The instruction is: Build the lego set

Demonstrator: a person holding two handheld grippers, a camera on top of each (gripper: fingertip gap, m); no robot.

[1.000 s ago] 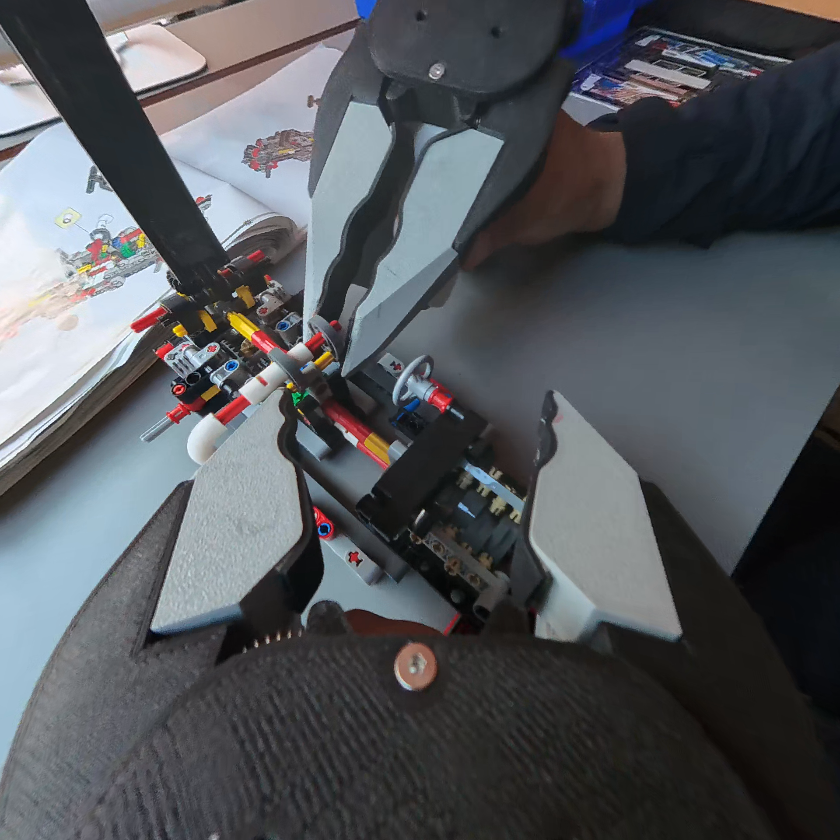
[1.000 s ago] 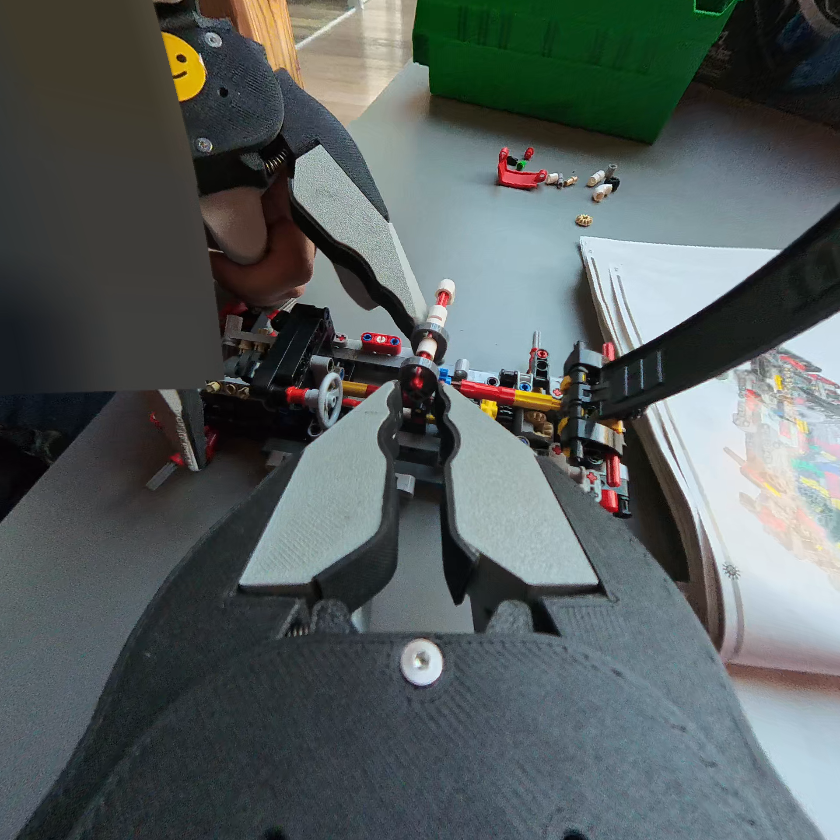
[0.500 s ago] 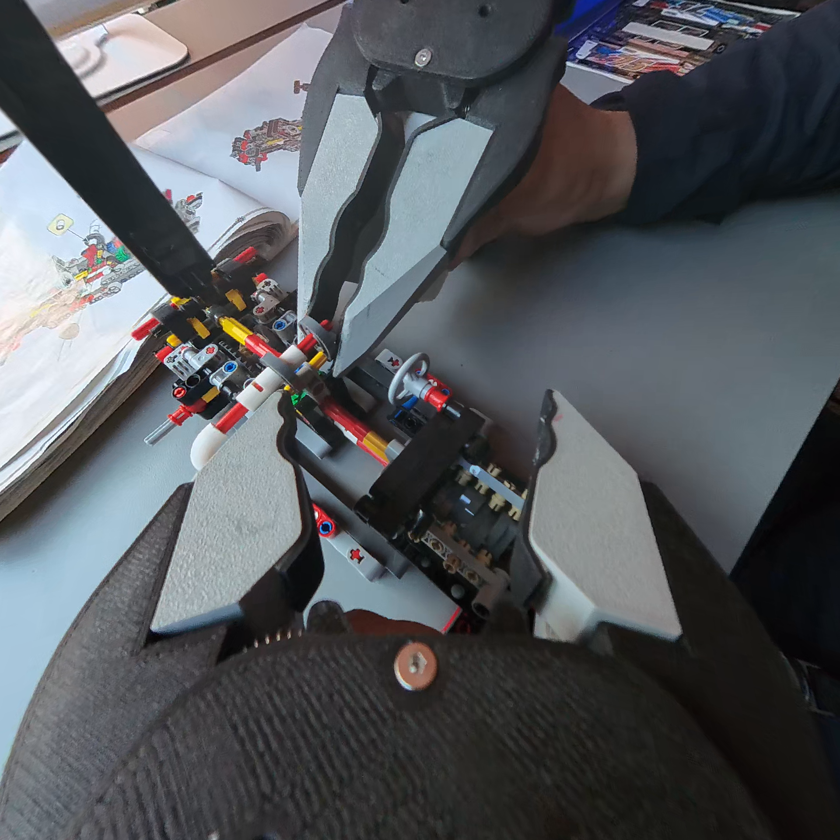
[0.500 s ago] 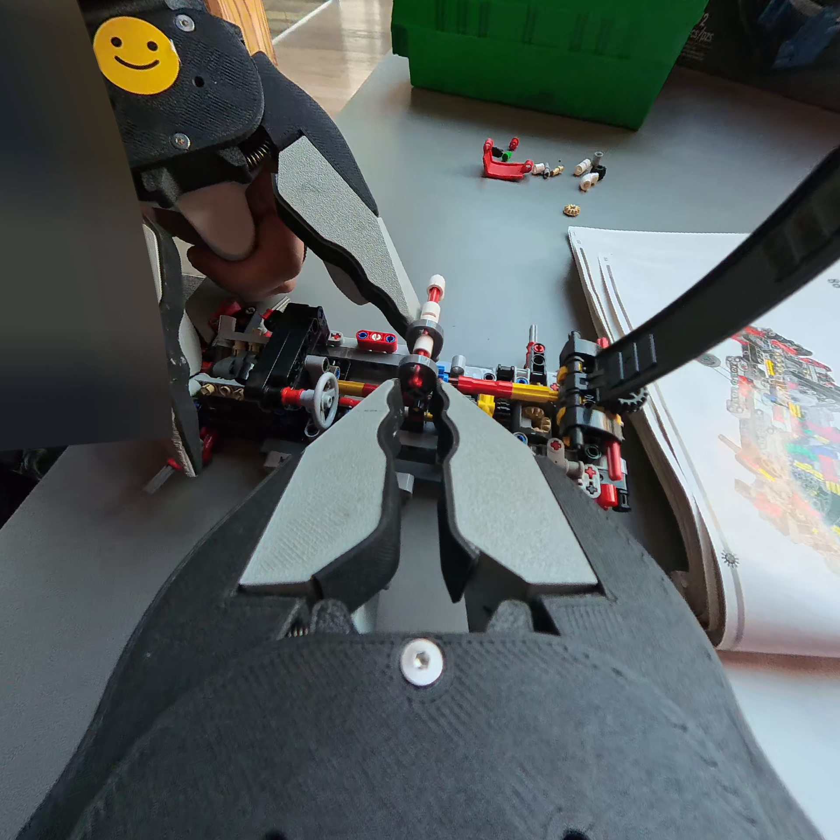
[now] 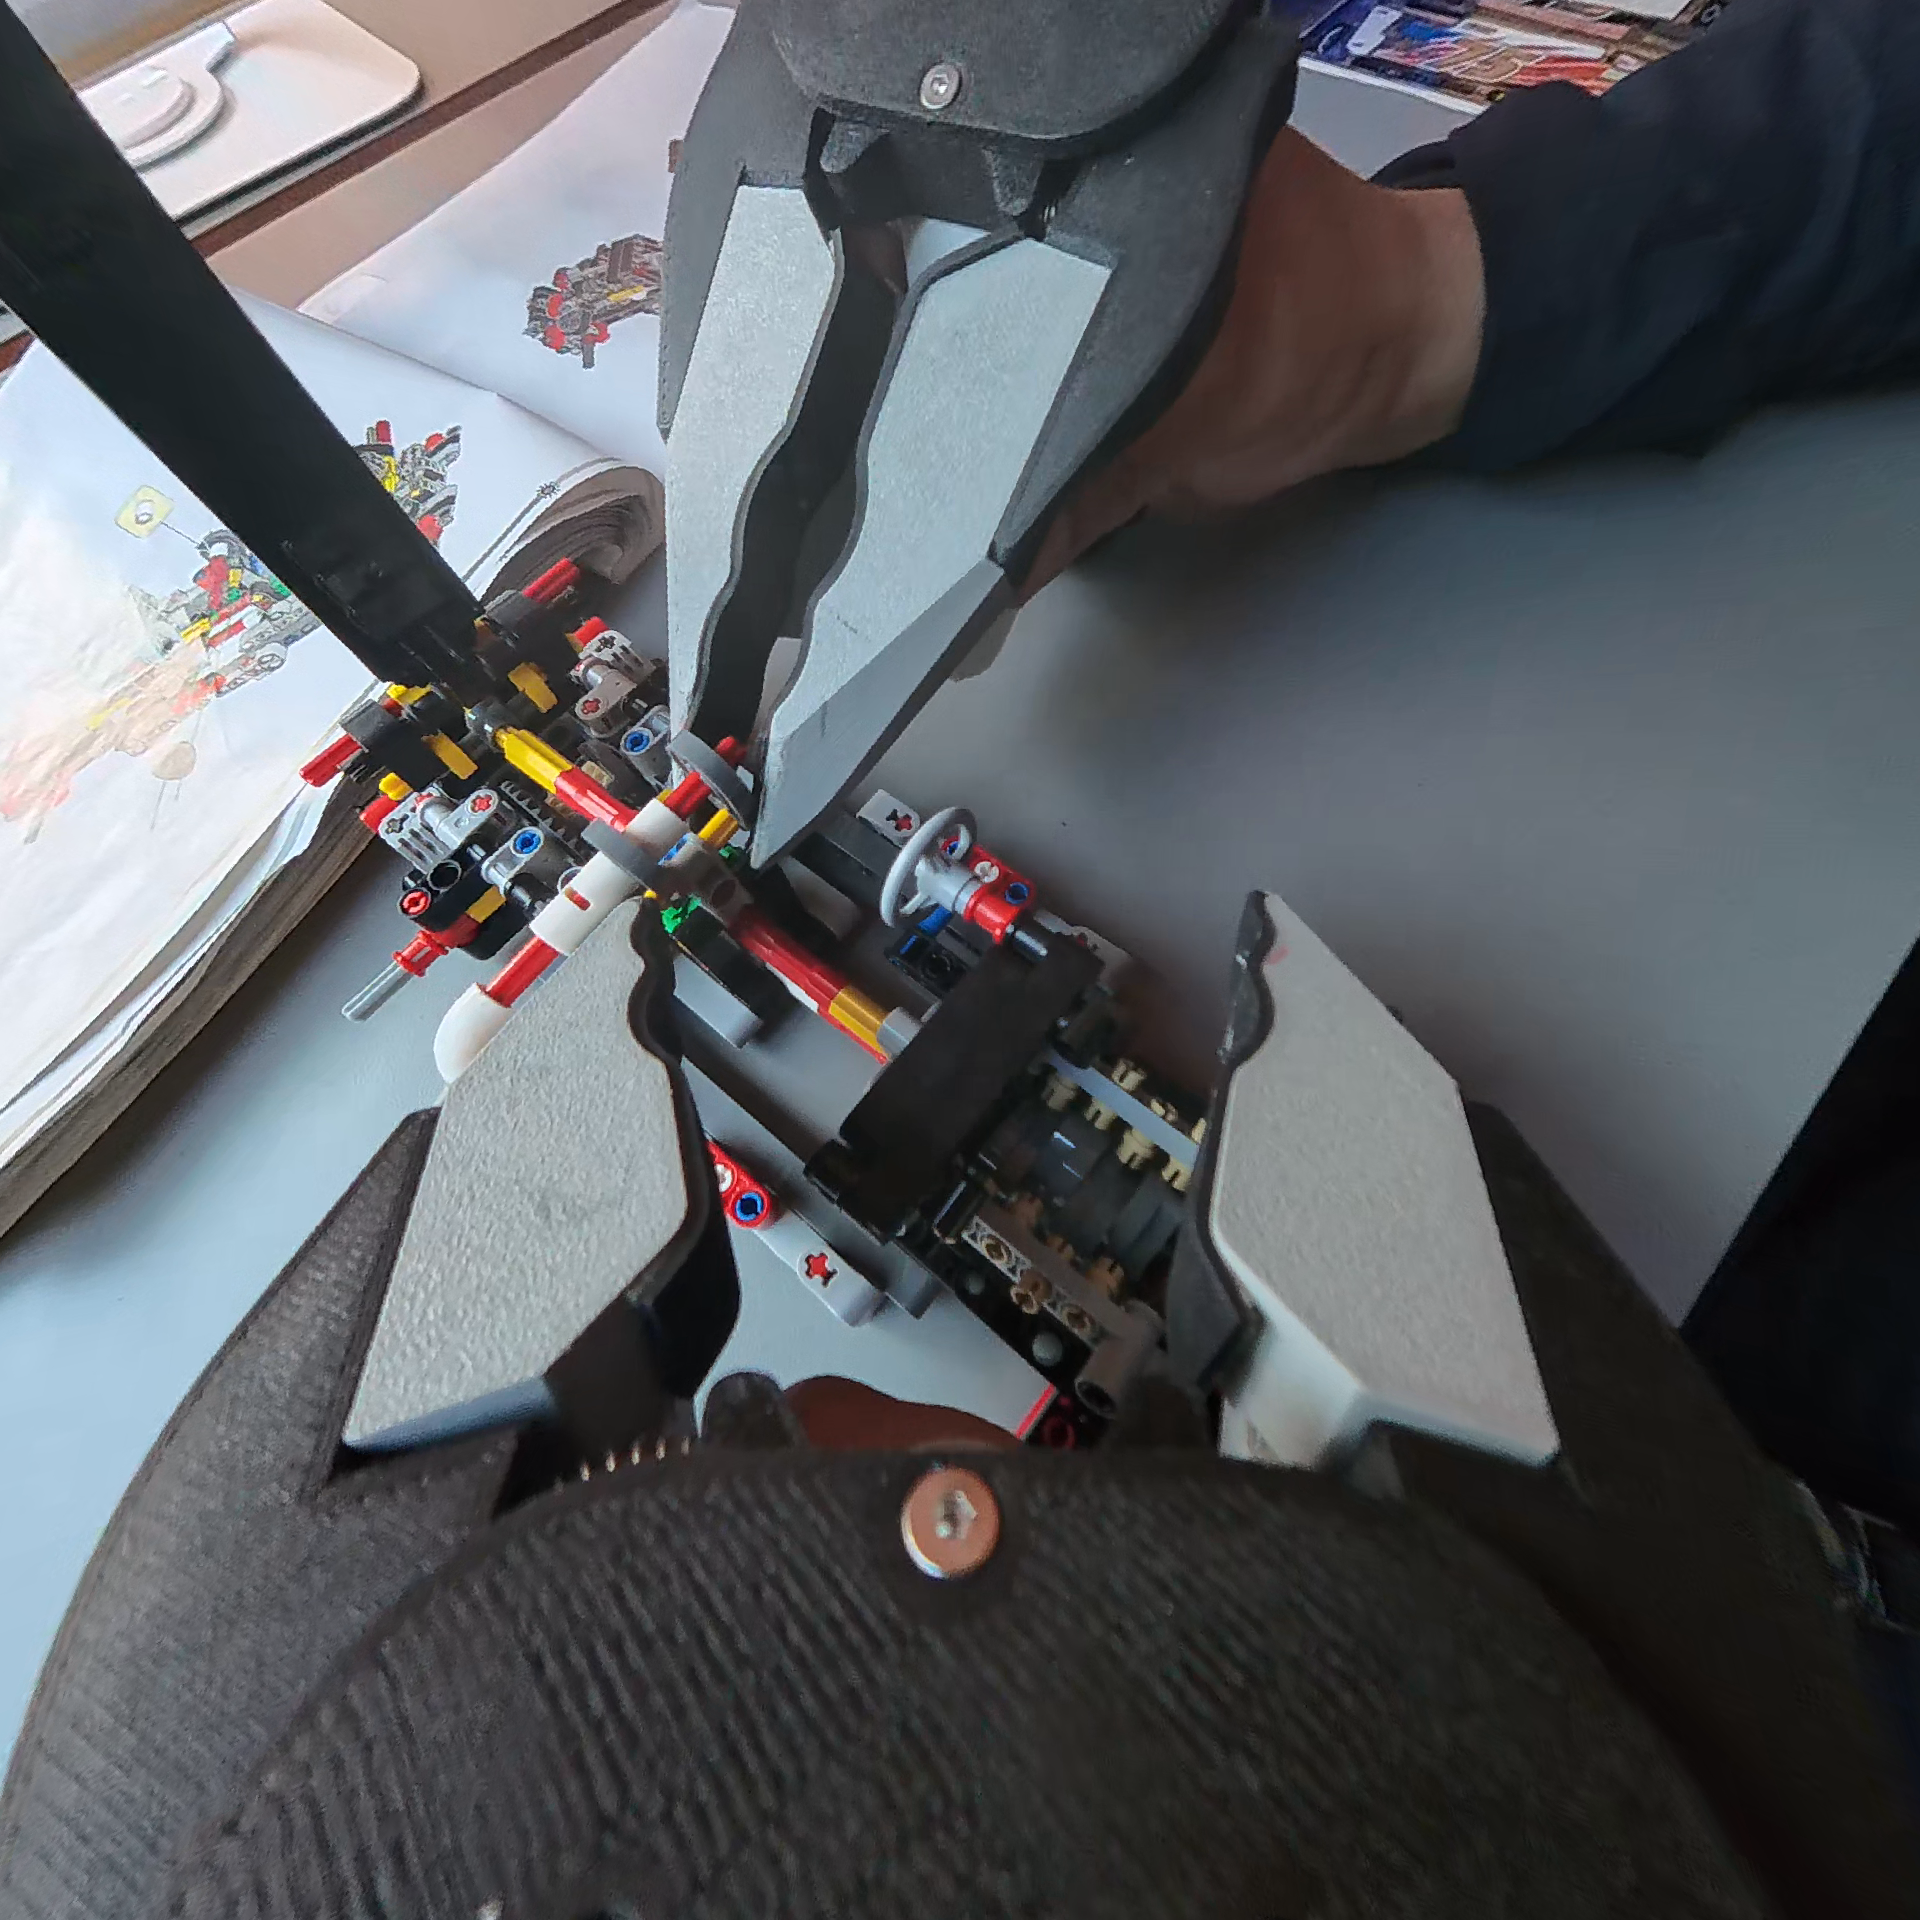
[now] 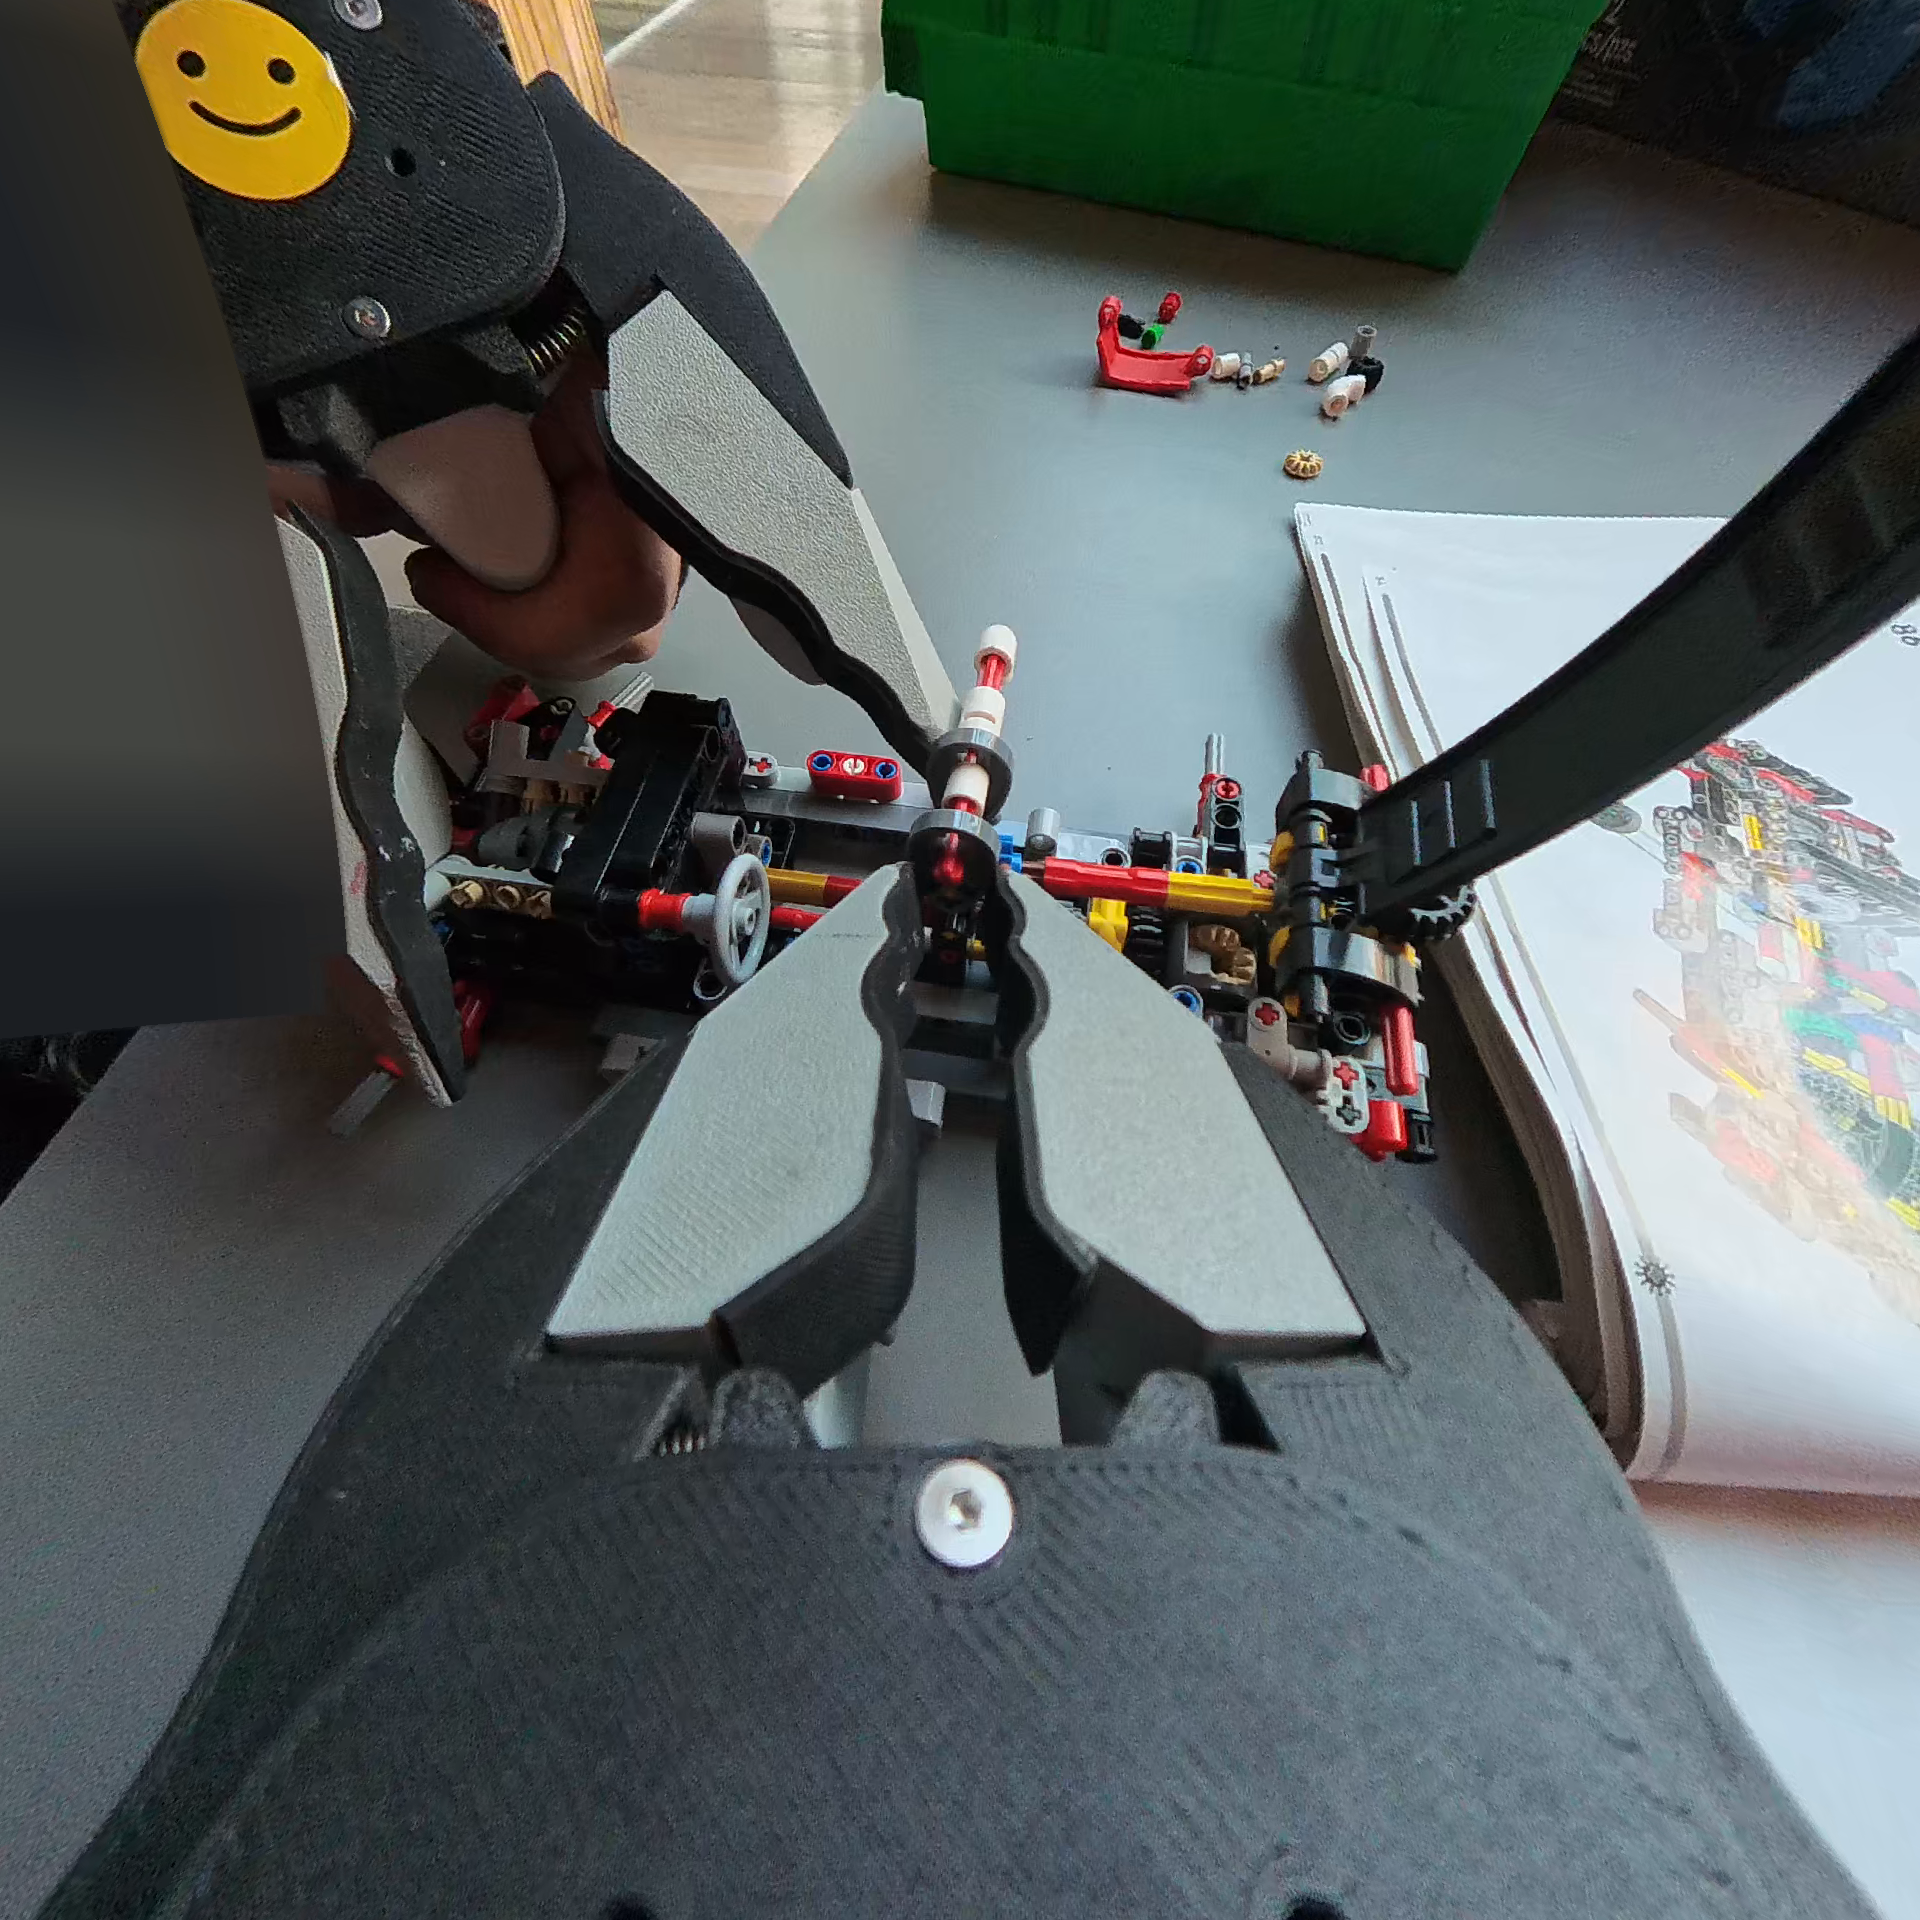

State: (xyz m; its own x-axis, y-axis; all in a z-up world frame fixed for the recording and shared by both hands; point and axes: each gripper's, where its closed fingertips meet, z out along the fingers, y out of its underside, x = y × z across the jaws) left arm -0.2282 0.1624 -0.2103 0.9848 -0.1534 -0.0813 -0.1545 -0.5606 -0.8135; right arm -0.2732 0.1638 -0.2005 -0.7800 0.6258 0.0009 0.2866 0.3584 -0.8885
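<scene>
We record a grey table [image 6: 1091,540] whose near edge runs along the right of the left wrist view; bare surface lies on that side and between the model and the green bin [image 6: 1226,114] at the back. An open instruction booklet [image 6: 1662,935] bounds the model's front end, a long black beam [image 6: 1662,665] rising over it. The brick-built chassis [image 5: 935,1060] lies flat, one end against the booklet.

The left gripper [image 5: 945,997] stands wide apart, its fingers [image 5: 551,1143] straddling the chassis's rear black block; whether either pad presses, we cannot tell. The right gripper [image 6: 956,914] is nearly closed, its tips pinching the red axle with dark grey discs [image 6: 961,831] that crosses the chassis mid-length. Loose small parts [image 6: 1236,358] lie near the bin, well apart from both tools.
</scene>
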